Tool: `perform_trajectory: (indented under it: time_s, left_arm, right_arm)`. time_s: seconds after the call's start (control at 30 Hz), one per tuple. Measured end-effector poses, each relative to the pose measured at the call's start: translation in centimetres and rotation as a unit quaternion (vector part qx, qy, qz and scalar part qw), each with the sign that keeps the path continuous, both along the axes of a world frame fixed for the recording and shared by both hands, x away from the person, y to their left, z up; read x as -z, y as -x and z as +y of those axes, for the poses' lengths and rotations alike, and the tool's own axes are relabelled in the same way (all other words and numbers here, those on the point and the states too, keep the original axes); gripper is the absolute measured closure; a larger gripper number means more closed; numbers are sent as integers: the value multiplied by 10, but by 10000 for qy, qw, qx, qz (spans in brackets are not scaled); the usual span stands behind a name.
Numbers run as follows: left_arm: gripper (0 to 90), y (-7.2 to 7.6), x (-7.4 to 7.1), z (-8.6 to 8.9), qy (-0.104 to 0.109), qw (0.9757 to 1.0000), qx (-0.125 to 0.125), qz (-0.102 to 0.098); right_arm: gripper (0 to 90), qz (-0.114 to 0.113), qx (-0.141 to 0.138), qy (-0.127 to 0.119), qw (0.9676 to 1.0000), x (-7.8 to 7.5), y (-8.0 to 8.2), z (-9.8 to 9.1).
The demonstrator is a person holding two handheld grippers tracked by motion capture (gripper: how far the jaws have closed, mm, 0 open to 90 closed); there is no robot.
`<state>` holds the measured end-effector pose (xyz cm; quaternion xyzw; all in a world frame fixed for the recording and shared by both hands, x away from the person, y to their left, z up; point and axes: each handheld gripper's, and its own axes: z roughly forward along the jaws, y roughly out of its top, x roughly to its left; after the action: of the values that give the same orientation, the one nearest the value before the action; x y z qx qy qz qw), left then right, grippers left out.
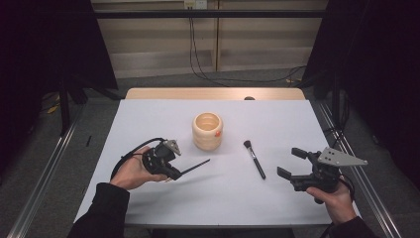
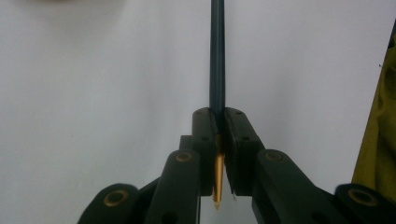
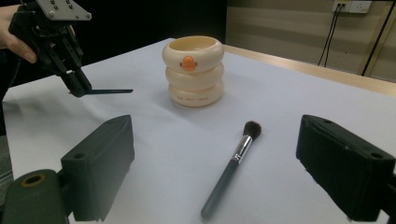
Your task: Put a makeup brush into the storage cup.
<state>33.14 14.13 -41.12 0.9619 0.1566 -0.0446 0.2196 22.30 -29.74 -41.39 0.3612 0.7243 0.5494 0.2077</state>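
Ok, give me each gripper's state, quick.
Left gripper: shut on the thin dark gold-tipped stick.
Right gripper: open, holding nothing.

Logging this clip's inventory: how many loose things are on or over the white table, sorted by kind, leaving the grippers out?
Cream ringed holder: 1
Makeup brush with dark bristles, lying on the table: 1
Thin dark pencil-like stick, clamped in the left gripper: 1
Total: 3

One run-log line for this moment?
left gripper: shut on thin dark stick | right gripper: open, empty | makeup brush: on table | cup: upright
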Motion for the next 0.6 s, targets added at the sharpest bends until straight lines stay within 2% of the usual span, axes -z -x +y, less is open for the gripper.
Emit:
perform_trajectory:
  time_s: [0.07, 0.1, 0.17, 0.23, 0.37, 0.4, 0.43, 0.47, 0.5, 0.6]
  left_arm:
    - [837, 1, -1, -3, 17, 10000, 27, -30]
    - [837, 2, -2, -4, 46, 9999, -39, -81]
    - [837, 4, -3, -6, 24, 9999, -26, -94]
    - [837, 6, -3, -8, 125, 9999, -12, -61]
    - [837, 10, -1, -15, 133, 9998, 67, -106]
    - [838, 12, -1, -17, 167, 9998, 21, -53]
    - [838, 11, -2, -18, 117, 9998, 156, -77]
    - [837, 13, -2, -20, 159, 9998, 123, -56]
    - [837, 14, -2, -21, 134, 9997, 209, -24]
    - [837, 17, -2, -27, 107, 9995, 279, -80]
  right_arm:
    - [124, 30, -117, -59, 9999, -1, -3, 4]
    - [124, 30, -117, -59, 9999, -1, -3, 4]
    - [129, 38, -212, 50, 9998, -2, -5, 7]
    - [130, 43, -240, 54, 9997, -3, -5, 8]
    - [154, 25, -429, 158, 9990, -7, -8, 14]
    - [165, 22, -463, 163, 9988, -7, -9, 16]
    - [181, 0, -518, 129, 9986, -8, -10, 18]
    - [193, -72, -505, 167, 9986, -9, -11, 20]
    - [212, -110, -502, 189, 9985, -10, -12, 22]
    - [267, -99, -761, 288, 9966, -13, -16, 28]
